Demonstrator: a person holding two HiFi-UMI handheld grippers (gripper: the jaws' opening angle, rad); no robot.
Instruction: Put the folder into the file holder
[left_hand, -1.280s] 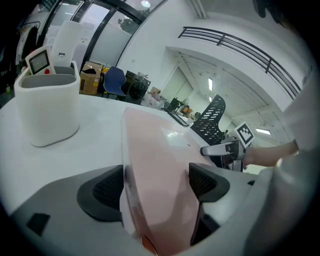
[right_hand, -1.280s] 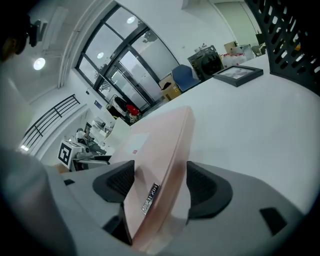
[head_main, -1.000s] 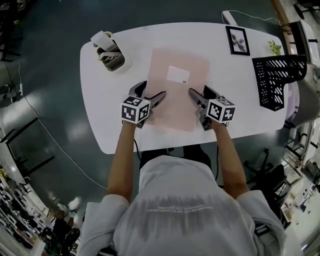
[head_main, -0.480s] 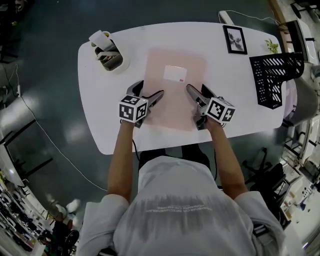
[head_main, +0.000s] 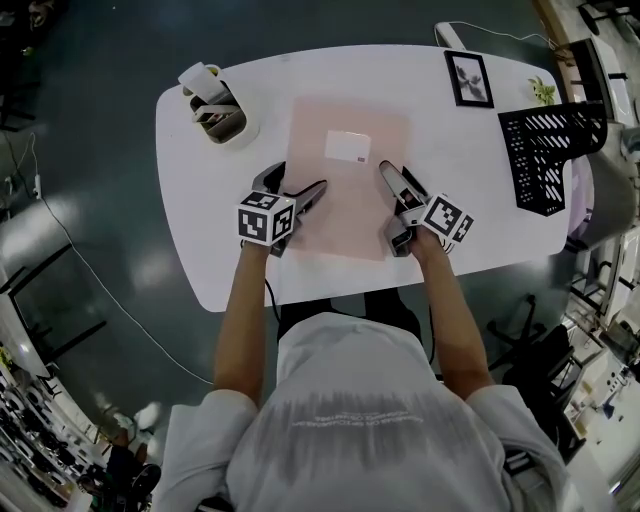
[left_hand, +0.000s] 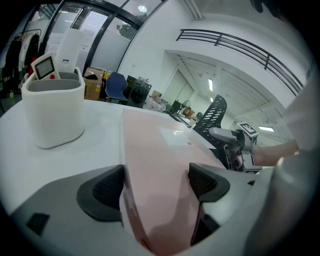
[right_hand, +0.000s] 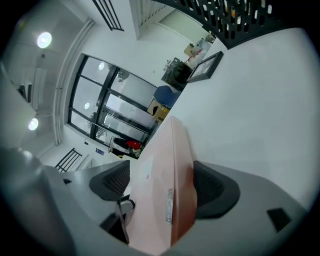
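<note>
A pale pink folder (head_main: 345, 170) with a white label lies flat on the white table (head_main: 470, 220). My left gripper (head_main: 297, 180) stands open over the folder's left edge, one finger beside the folder and the other above it (left_hand: 160, 165). My right gripper (head_main: 397, 172) is at the folder's right edge. Its jaws are opening, and the folder's spine (right_hand: 172, 170) runs between them with a gap on one side. The black mesh file holder (head_main: 545, 155) stands at the table's right end, well away from both grippers.
A white pen cup (head_main: 222, 110) sits at the back left corner, close to the left gripper's side (left_hand: 52, 112). A framed picture (head_main: 470, 80) and a small plant (head_main: 548, 93) stand at the back right near the file holder. The table's front edge is just behind both grippers.
The right gripper's jaws have spread wider around the folder's right edge and the gripper has turned slightly. The left gripper and the folder have stayed put.
</note>
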